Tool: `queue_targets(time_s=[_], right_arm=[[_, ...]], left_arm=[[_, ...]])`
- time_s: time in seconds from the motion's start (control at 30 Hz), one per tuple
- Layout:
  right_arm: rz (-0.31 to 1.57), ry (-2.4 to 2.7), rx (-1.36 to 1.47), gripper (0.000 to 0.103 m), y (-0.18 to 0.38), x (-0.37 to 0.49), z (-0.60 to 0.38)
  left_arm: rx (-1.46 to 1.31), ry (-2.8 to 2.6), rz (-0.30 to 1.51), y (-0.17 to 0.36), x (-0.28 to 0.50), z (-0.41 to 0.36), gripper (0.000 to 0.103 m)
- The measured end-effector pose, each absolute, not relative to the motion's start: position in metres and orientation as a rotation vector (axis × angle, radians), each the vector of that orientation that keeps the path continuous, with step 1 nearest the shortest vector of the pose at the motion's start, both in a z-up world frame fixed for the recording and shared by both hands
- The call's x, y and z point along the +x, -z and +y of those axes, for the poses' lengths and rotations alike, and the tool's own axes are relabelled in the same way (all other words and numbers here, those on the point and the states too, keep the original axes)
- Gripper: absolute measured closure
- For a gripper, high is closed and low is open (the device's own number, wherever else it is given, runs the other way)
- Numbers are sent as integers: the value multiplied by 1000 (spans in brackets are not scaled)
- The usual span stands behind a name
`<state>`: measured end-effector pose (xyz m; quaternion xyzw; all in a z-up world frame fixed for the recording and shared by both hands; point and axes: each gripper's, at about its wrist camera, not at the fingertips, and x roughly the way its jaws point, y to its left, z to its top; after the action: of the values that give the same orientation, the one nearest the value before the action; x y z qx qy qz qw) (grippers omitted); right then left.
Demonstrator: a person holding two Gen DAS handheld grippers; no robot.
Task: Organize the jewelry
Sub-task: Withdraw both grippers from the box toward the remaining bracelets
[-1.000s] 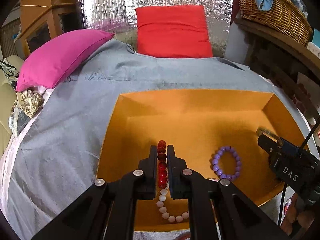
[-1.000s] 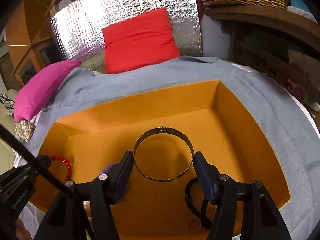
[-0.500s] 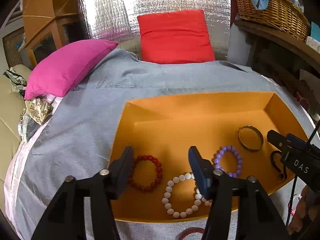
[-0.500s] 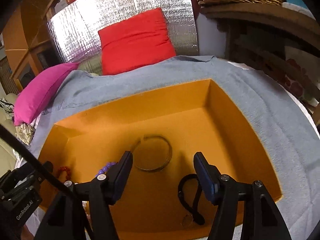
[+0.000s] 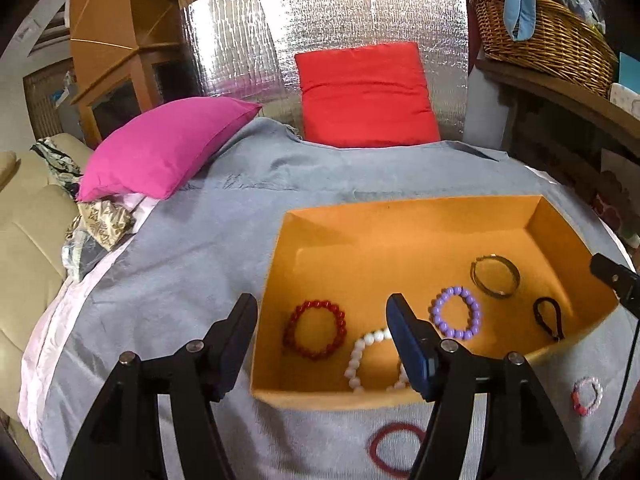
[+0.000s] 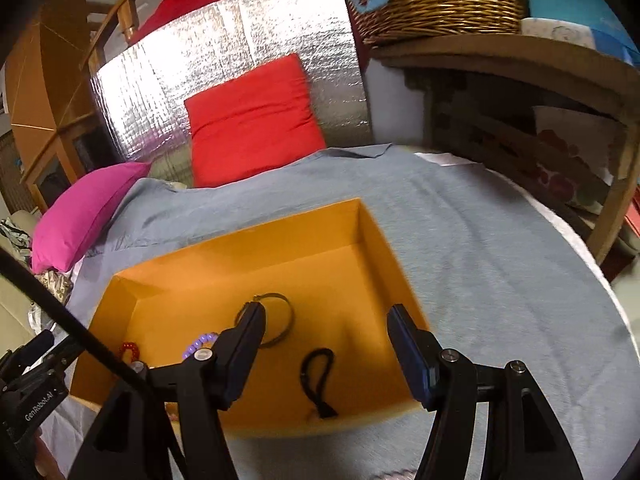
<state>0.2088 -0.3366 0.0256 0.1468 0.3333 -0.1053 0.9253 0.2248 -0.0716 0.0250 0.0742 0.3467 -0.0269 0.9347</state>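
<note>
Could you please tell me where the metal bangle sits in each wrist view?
Left wrist: the metal bangle lies in the orange box's right half, behind the purple bead bracelet.
Right wrist: the bangle sits mid-box, partly behind the left finger.
Shared landmark: the black cord loop.

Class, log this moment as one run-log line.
left gripper: open, empty | right gripper: open, empty | orange box: five pieces inside | red band, pink bracelet: outside on cloth

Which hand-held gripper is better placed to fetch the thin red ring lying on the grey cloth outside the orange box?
Probably the left hand-held gripper: it is open, and the thin red ring lies just below its fingers; the right wrist view doesn't show the ring.
</note>
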Motion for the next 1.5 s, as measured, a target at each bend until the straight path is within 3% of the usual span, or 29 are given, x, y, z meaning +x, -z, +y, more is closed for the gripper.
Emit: queue_targets(time_s=[0.27,0.37,0.57,0.87,1.5], right_arm=[[661,237,349,36,-38,138,-361],[685,255,389,36,-31,103,-378],[746,259,507,36,-6,69,-400],[793,213,584,36,16,90,-384],[840,152,481,36,16,101,-345]], left_arm=[[152,67,689,-21,161,-50,33],[164,66,715,-7,134,-33,25],[147,67,775,9,114,-14,24],[188,42,805,19,130,-18,24],[191,94,796,16,133,-37,24]])
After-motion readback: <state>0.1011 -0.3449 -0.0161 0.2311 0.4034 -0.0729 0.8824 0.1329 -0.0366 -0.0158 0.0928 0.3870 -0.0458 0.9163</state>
